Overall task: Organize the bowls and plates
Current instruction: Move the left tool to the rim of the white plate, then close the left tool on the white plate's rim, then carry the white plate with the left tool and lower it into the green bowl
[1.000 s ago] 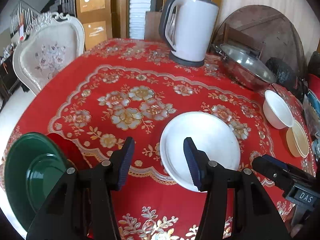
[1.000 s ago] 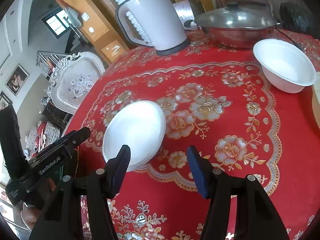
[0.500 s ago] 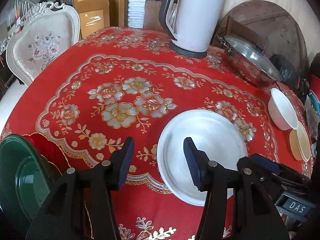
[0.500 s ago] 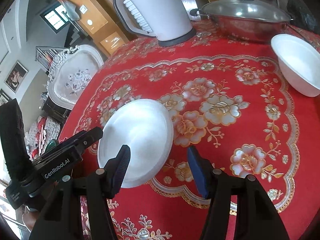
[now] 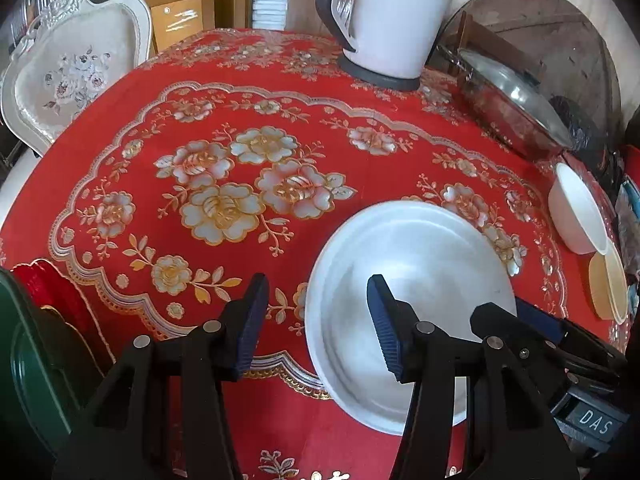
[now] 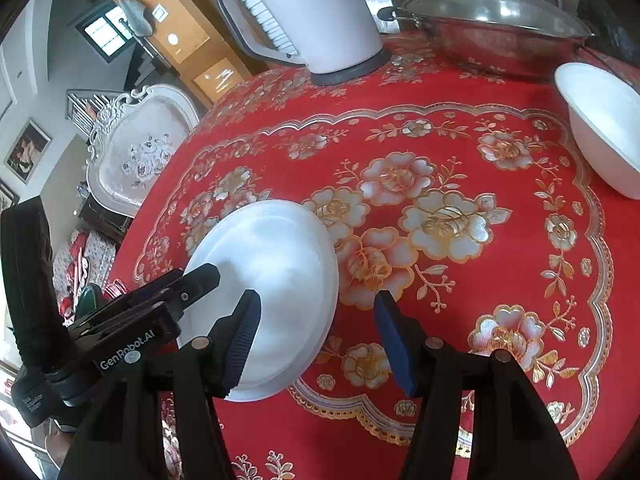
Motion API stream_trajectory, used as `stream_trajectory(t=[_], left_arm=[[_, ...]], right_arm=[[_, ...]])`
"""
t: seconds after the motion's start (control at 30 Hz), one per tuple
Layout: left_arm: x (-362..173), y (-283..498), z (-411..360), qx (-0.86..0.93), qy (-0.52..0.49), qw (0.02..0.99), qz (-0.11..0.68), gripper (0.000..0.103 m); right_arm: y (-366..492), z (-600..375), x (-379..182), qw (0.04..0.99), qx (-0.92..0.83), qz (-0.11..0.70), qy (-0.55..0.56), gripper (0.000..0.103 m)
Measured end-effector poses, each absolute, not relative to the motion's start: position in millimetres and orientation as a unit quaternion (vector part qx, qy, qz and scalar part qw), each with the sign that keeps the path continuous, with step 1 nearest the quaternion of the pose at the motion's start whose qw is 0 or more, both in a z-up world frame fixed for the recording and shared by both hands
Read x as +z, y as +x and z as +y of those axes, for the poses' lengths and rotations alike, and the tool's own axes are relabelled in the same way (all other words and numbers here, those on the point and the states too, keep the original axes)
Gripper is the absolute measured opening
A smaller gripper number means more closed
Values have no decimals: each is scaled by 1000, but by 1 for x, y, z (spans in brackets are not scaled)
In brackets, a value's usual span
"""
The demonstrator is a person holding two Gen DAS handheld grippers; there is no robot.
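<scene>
One round white plate (image 5: 416, 264) lies beneath the tongs, with two bowls beyond it to the right, one white (image 5: 576, 212), one tan (image 5: 608, 284), and one green plate (image 5: 28, 364) at left.

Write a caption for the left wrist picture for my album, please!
Two open claws close in on a white plate on the red flowered tablecloth, kettle behind.

A round table under a red floral cloth (image 5: 120, 152); an ornate white chair (image 5: 76, 76) beside it; wooden cabinets (image 5: 176, 12) behind; a daylit window (image 6: 106, 34) high up; a framed picture (image 6: 26, 150) on the wall.
</scene>
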State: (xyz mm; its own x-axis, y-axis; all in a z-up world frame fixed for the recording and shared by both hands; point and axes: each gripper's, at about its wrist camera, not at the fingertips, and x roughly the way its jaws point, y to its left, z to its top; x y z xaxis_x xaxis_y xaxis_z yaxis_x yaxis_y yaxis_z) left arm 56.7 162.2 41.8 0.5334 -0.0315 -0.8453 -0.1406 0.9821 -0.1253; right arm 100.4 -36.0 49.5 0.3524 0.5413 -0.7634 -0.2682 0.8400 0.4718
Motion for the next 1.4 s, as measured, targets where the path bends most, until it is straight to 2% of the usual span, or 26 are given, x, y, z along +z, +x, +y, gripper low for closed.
stream_trajectory(t=[0.43, 0.5, 0.53, 0.57, 0.6, 0.63, 0.7, 0.97, 1.4], left_arm=[[33, 61, 151, 28, -61, 871, 487, 51], [31, 62, 149, 28, -58, 871, 487, 51], [29, 63, 149, 28, -58, 870, 488, 49], [28, 63, 149, 28, -56, 870, 489, 40], [27, 62, 149, 31, -54, 870, 490, 32], [25, 62, 148, 32, -53, 869, 492, 31], [23, 62, 147, 27, -52, 866, 496, 24], [34, 51, 146, 28, -49, 873, 484, 24], [85, 10, 163, 42, -46, 898, 435, 24]], right_arm=[[104, -27, 45, 814, 262, 506, 114, 57], [104, -26, 45, 814, 264, 504, 114, 48], [103, -25, 45, 815, 264, 504, 110, 38], [103, -25, 45, 816, 264, 503, 107, 29], [103, -24, 45, 817, 262, 503, 104, 26], [103, -24, 45, 818, 260, 503, 100, 24], [102, -24, 45, 820, 260, 501, 97, 24], [89, -22, 61, 833, 260, 481, 84, 24], [62, -8, 96, 849, 274, 447, 64, 26]])
